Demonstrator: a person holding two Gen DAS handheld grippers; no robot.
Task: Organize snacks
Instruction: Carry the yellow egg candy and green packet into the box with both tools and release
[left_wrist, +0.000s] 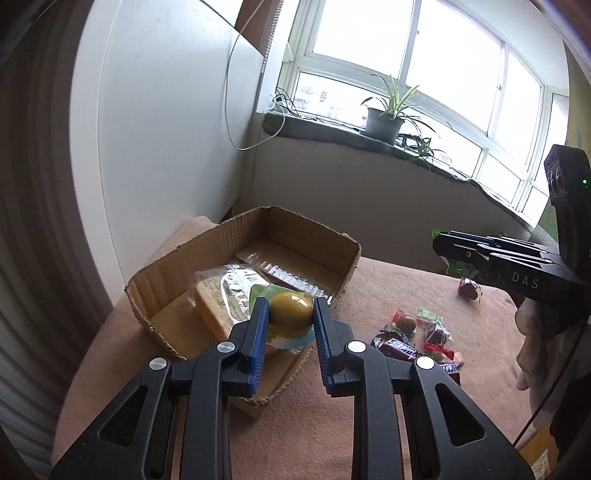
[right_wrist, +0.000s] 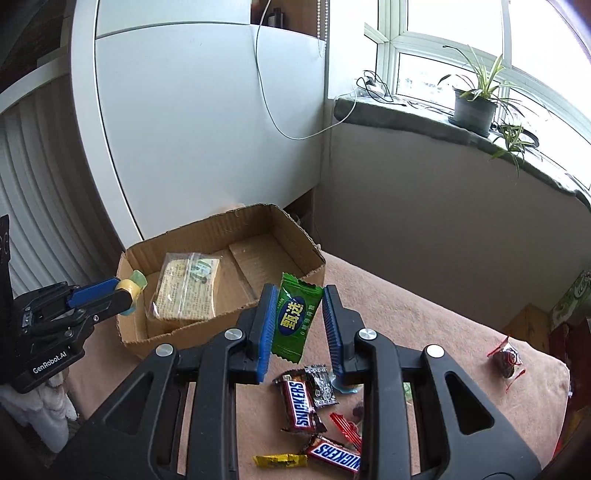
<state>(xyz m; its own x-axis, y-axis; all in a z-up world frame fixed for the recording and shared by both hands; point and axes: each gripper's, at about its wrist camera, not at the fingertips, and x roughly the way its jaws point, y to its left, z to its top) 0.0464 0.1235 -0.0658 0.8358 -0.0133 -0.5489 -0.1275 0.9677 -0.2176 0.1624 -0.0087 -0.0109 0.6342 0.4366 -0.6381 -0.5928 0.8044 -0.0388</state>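
An open cardboard box (left_wrist: 177, 258) (right_wrist: 221, 229) sits on the pink-covered table and holds a clear-wrapped yellow cake (left_wrist: 214, 295) (right_wrist: 188, 291). My left gripper (left_wrist: 290, 314) is shut on a yellow-green jelly cup (left_wrist: 290, 312) above the box's near edge; it also shows in the right wrist view (right_wrist: 131, 288). My right gripper (right_wrist: 299, 317) is shut on a green candy packet (right_wrist: 293, 317), held above the table beside the box's right corner. Loose snacks lie below it: Snickers bars (right_wrist: 301, 406) (left_wrist: 400, 347) and a yellow candy (right_wrist: 280, 459).
A red-wrapped dark candy (right_wrist: 508, 356) (left_wrist: 469, 290) lies apart at the right. A pile of several candies (left_wrist: 424, 328) lies right of the box. A windowsill with a potted plant (left_wrist: 384, 122) (right_wrist: 474, 107) is behind. A white cabinet (right_wrist: 203, 129) stands behind the box.
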